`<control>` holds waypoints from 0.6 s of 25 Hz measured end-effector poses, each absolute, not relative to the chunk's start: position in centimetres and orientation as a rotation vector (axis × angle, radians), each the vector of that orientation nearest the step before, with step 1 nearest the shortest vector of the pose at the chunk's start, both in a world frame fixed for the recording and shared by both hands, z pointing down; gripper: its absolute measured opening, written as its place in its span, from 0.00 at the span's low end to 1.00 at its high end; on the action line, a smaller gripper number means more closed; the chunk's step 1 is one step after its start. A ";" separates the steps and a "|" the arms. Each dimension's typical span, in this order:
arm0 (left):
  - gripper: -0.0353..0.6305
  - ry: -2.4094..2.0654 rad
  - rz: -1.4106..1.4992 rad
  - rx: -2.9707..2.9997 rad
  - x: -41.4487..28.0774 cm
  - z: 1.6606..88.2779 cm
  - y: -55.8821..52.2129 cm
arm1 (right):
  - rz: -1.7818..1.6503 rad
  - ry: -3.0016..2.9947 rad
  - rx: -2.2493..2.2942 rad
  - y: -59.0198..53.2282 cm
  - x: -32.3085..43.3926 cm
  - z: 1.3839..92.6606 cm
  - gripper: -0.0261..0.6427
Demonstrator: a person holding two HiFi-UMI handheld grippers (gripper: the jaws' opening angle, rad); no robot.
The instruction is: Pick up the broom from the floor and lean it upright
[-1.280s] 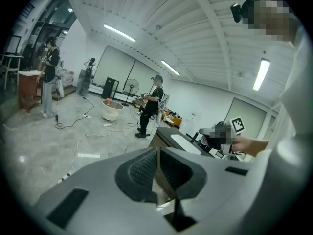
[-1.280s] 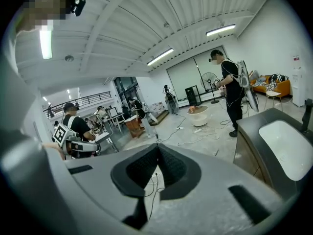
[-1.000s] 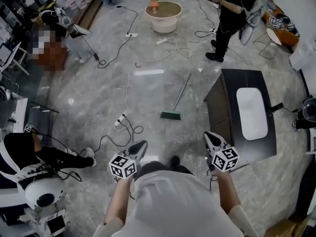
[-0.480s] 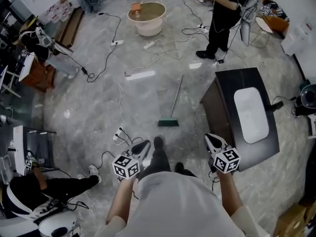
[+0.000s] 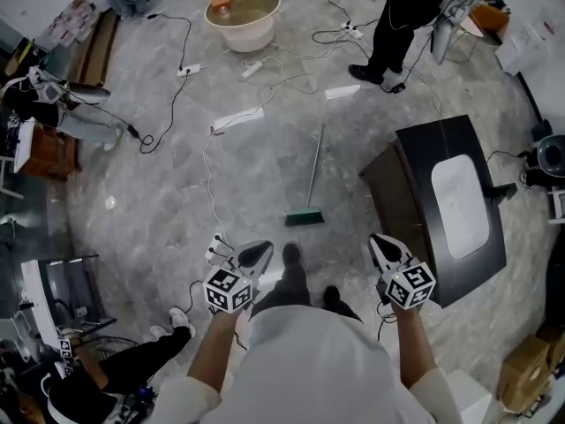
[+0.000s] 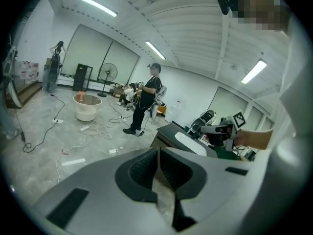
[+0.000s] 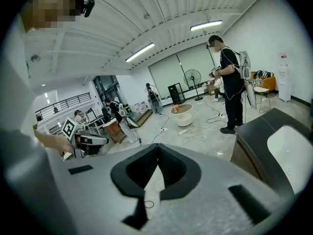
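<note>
While both grippers sit low at the near edge of the head view, the broom (image 5: 314,173) is lying flat on the grey stone-look floor (image 5: 150,193) a bit farther out, roughly between the two and touching neither. Its green head (image 5: 305,219) is at the near end and the thin handle runs away toward the far side, tilted slightly right. The left gripper (image 5: 256,253) has its jaws closed right up with nothing in them, and its own view shows the dark pads meeting and only floor behind. Same story for the right gripper (image 5: 381,244): jaws together, holding nothing, pointing out and a little down. The person's shoes (image 5: 291,256) are on the floor between the grippers, just near of the broom head. On the right there's a dark cabinet (image 5: 424,162) with a white oval basin (image 5: 461,206) set in its top, and the right gripper is just beside its near left corner. Far off, a round beige tub (image 5: 243,16) sits on the floor, with white cables (image 5: 212,162) and a power strip (image 5: 238,117) trailing from it toward the left gripper. A person in black (image 5: 402,11) stands at the far right
</note>
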State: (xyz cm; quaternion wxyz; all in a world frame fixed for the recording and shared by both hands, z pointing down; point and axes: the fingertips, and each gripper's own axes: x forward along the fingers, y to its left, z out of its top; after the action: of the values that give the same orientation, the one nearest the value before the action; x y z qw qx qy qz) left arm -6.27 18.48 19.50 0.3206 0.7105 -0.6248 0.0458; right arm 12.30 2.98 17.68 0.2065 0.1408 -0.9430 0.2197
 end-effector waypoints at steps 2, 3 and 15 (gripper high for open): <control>0.08 -1.611 0.123 1.876 -8.3 20.3 17.2 | 0.610 -2.607 0.413 2.0 10.6 18.2 0.04; 0.08 -1.598 0.124 1.882 -9.3 20.7 16.5 | 0.607 -2.598 0.421 1.5 9.8 18.5 0.04; 0.08 -1.408 0.147 1.920 -13.6 28.9 8.7 | 0.658 -2.473 0.476 -2.1 4.5 25.8 0.04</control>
State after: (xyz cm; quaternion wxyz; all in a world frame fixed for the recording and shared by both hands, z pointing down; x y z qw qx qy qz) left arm -13.65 8.65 28.87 0.3693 0.7479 -0.5486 0.0574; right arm 4.46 -2.07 25.83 0.2660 0.1763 -0.9159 0.2435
